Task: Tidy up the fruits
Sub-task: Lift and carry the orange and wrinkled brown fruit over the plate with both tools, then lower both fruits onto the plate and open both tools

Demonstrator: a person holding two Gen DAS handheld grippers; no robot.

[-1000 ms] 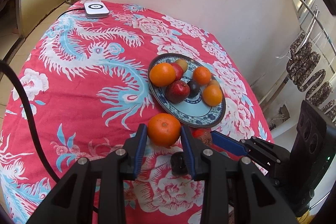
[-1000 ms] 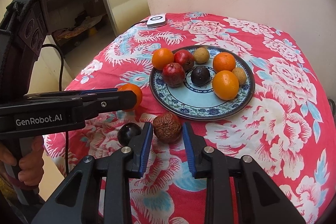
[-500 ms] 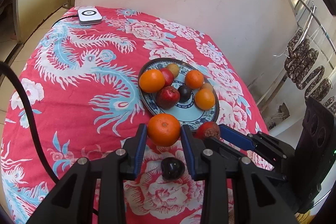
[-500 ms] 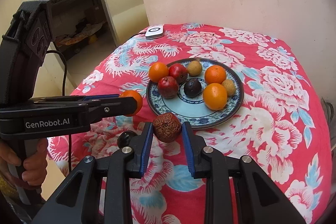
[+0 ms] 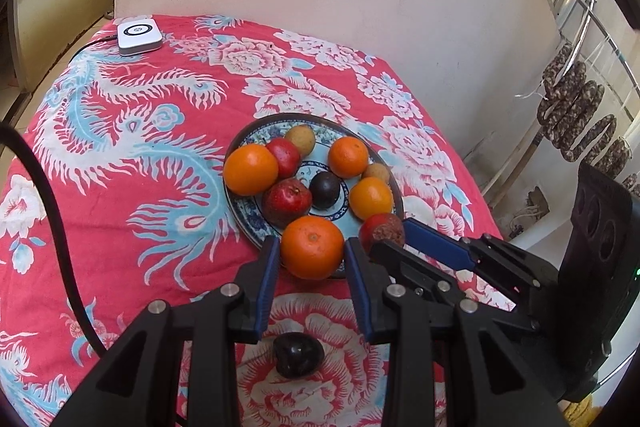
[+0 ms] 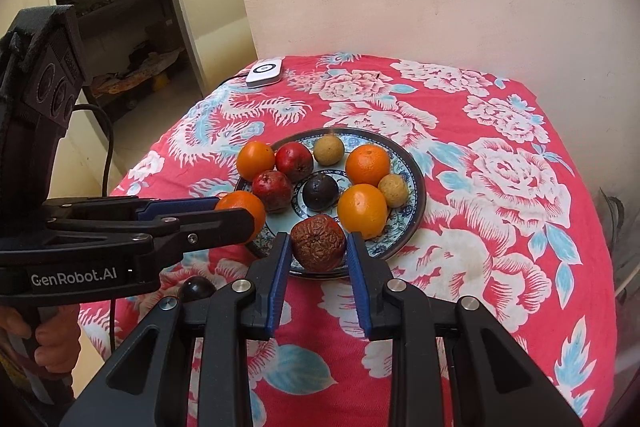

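Note:
My left gripper (image 5: 312, 255) is shut on an orange (image 5: 312, 253) and holds it over the near rim of the blue patterned plate (image 5: 244, 215). My right gripper (image 6: 318, 247) is shut on a wrinkled brown fruit (image 6: 318, 243), held over the plate's (image 6: 416, 187) near rim, just right of the left gripper. The plate holds several fruits: oranges, red fruits, a dark round fruit and small tan ones. A dark fruit (image 5: 298, 353) lies on the red cloth below the left gripper; it also shows in the right wrist view (image 6: 196, 289).
The round table has a red flowered cloth (image 5: 120, 167). A white box (image 5: 139, 35) with a cable sits at its far left edge. A pale wall stands behind. A black cable (image 5: 48, 187) hangs at the left. Railings and hanging dark items (image 5: 580, 119) are at the right.
Both grippers have risen and moved forward with their fruits, from above the cloth to over the plate's near rim. The dark fruit stays on the cloth.

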